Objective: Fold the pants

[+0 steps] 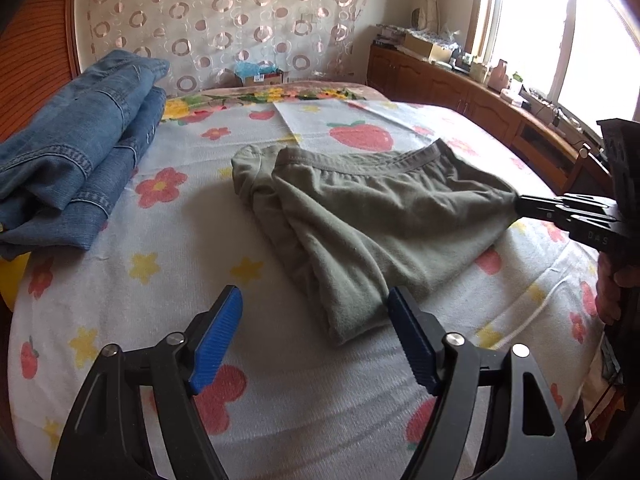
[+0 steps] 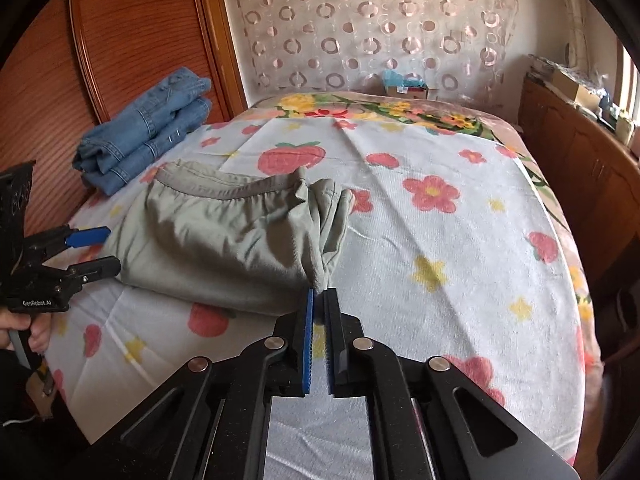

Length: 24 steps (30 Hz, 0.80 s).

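Observation:
Olive-green pants [image 1: 360,220] lie folded over on the flowered bed sheet [image 1: 160,280], with the waistband toward the far side. My right gripper [image 2: 320,292] is shut on a bunched corner of the pants [image 2: 224,240], and the cloth is drawn to a point at its tips. It comes in from the right edge of the left wrist view as the right gripper [image 1: 516,204]. My left gripper [image 1: 314,296] stands open at the near fold of the pants, one blue pad on each side of it. The right wrist view has this left gripper [image 2: 112,249] open at the pants' left edge, pressing on nothing.
Folded blue jeans [image 1: 80,152] are stacked at the bed's far left, against a wooden headboard [image 2: 132,40]. Wooden cabinets [image 1: 460,92] with clutter run under the window on the right. A small box [image 2: 404,88] sits beyond the bed. A hand [image 2: 28,332] holds the left gripper's handle.

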Each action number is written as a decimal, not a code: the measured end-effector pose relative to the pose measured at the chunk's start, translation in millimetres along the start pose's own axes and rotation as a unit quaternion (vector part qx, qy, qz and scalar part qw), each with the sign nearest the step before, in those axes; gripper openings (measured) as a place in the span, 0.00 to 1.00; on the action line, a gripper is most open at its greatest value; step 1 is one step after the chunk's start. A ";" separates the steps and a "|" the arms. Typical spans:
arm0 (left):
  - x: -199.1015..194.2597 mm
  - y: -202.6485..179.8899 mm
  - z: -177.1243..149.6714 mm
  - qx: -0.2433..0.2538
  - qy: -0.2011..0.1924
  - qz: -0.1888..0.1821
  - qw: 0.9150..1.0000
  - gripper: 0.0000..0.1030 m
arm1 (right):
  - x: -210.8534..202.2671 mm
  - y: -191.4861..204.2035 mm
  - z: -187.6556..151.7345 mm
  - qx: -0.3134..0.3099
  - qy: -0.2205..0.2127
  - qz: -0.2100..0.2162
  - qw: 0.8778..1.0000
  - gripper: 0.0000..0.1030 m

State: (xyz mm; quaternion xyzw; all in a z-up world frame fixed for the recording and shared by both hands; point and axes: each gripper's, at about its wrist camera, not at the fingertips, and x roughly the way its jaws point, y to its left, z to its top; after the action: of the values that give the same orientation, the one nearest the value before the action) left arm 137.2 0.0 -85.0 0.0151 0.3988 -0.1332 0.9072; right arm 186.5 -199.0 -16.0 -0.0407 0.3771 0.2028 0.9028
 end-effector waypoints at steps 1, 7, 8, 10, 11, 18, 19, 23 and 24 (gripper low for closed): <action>-1.5 0.7 -0.4 -0.002 -0.002 -0.005 1.000 0.63 | -2.6 -1.6 2.7 0.000 -0.003 -0.003 1.000 0.16; -1.5 -2.7 1.0 -0.007 -0.003 -0.022 1.000 0.37 | 3.8 -3.0 8.9 0.008 0.002 0.006 1.000 0.36; 0.1 -4.0 0.9 -0.006 -0.001 -0.024 1.000 0.34 | 6.2 -2.7 9.8 0.009 0.005 0.009 1.000 0.36; 3.1 -6.3 1.2 -0.001 0.000 -0.027 1.000 0.29 | 11.4 -1.8 11.0 0.008 0.012 0.014 1.000 0.36; 4.5 -7.3 1.2 0.001 0.001 -0.029 1.000 0.25 | 14.4 -1.8 12.8 0.009 0.017 0.016 1.000 0.36; -3.6 -1.6 3.8 -0.014 -0.007 -0.033 0.999 0.12 | 14.9 -4.5 14.1 0.010 0.023 0.040 0.999 0.17; -6.0 -0.4 3.6 -0.015 -0.008 -0.031 0.999 0.11 | 12.3 -3.8 12.2 0.009 0.020 0.041 0.999 0.11; -21.0 2.5 1.7 -0.013 -0.018 -0.029 0.999 0.11 | -4.4 2.5 2.5 0.005 0.006 0.055 0.998 0.07; -27.0 2.6 -0.1 -0.012 -0.022 -0.030 0.999 0.11 | -9.5 3.7 -0.4 0.003 0.003 0.058 0.998 0.07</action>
State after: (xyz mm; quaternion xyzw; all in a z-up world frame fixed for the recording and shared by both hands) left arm 120.4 8.7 -65.7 -0.0109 0.3805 -0.1561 0.9114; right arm 178.7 -198.8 -9.4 -0.0164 0.3821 0.2538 0.8884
